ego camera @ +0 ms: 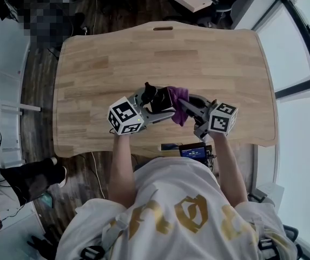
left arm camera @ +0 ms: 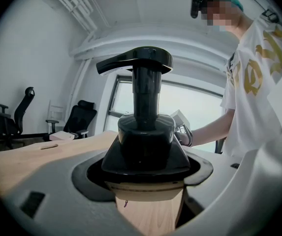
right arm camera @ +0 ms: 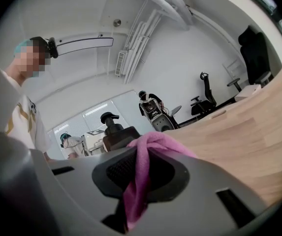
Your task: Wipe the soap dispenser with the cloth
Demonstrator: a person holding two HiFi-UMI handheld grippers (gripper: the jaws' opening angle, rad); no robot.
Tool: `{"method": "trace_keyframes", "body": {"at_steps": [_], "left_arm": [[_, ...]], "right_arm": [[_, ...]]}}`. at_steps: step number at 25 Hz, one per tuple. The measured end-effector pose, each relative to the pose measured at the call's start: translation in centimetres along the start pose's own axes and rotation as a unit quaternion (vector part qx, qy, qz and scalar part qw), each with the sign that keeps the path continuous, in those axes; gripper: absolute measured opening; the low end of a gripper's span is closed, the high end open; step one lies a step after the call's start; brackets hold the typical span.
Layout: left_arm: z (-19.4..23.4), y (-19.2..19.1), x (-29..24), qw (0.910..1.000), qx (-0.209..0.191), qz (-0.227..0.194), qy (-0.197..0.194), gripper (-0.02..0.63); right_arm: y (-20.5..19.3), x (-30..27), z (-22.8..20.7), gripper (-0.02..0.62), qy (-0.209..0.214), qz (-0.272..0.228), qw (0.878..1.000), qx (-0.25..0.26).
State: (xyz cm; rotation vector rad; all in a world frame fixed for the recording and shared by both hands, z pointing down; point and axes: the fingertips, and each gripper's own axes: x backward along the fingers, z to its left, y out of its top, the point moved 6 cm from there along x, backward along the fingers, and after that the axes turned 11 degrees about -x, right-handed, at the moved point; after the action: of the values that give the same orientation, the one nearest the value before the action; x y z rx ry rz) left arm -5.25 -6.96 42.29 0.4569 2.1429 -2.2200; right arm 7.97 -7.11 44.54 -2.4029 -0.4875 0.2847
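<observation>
A black soap dispenser [ego camera: 159, 97] with a pump head is held above the wooden table [ego camera: 100, 75], my left gripper [ego camera: 153, 106] shut on its body. In the left gripper view the soap dispenser [left arm camera: 144, 132] stands upright between the jaws, its spout pointing left. My right gripper [ego camera: 186, 106] is shut on a purple cloth [ego camera: 179, 103], which lies against the dispenser's right side. In the right gripper view the cloth [right arm camera: 143, 173] bunches between the jaws, with the dispenser [right arm camera: 115, 132] just behind it.
The table's near edge [ego camera: 144, 149] is close to the person's body, with a small device [ego camera: 193, 151] at it. A slot handle [ego camera: 163, 28] marks the far edge. Office chairs [left arm camera: 77, 119] and a white box [ego camera: 193, 0] stand beyond the table.
</observation>
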Motion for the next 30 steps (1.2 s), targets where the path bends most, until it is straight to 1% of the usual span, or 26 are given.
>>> {"method": "trace_keyframes", "body": {"at_steps": [4,8,10,16,19,23,30], "left_arm": [[0.1,0.1,0.3,1.0,0.003,-0.004,-0.003,0.345],[0.3,0.5,0.6,0.9994,0.017,-0.031,-0.003,0.345],[0.5,0.8,0.6,0.999,0.02,-0.04,-0.002,0.345],[0.9,1.0,0.8,0.9979,0.029,-0.057,-0.003,0.345],[0.9,1.3,0.7,0.9971,0.034,-0.067,-0.005,0.345],[0.8,1.2,0.5,0.9975,0.031,-0.063,-0.006,0.345],[1.1,0.9,0.8,0.9966,0.038,-0.073,0.004,0.345]], "right_arm": [[0.2,-0.6,-0.5,0.049,-0.021,-0.005,1.0,0.006],[0.0,-0.9,-1.1,0.049,-0.049,0.0,0.999,0.013],[-0.2,-1.0,-1.1,0.049,-0.052,0.007,0.998,0.021],[-0.4,-1.3,-0.8,0.049,-0.04,0.013,0.999,0.03],[-1.2,-1.9,-0.3,0.049,-0.035,0.038,0.997,0.048],[-2.7,-3.4,0.4,0.049,-0.032,0.078,0.994,0.076],[-4.5,-4.2,1.4,0.049,-0.002,0.099,0.992,0.076]]}}
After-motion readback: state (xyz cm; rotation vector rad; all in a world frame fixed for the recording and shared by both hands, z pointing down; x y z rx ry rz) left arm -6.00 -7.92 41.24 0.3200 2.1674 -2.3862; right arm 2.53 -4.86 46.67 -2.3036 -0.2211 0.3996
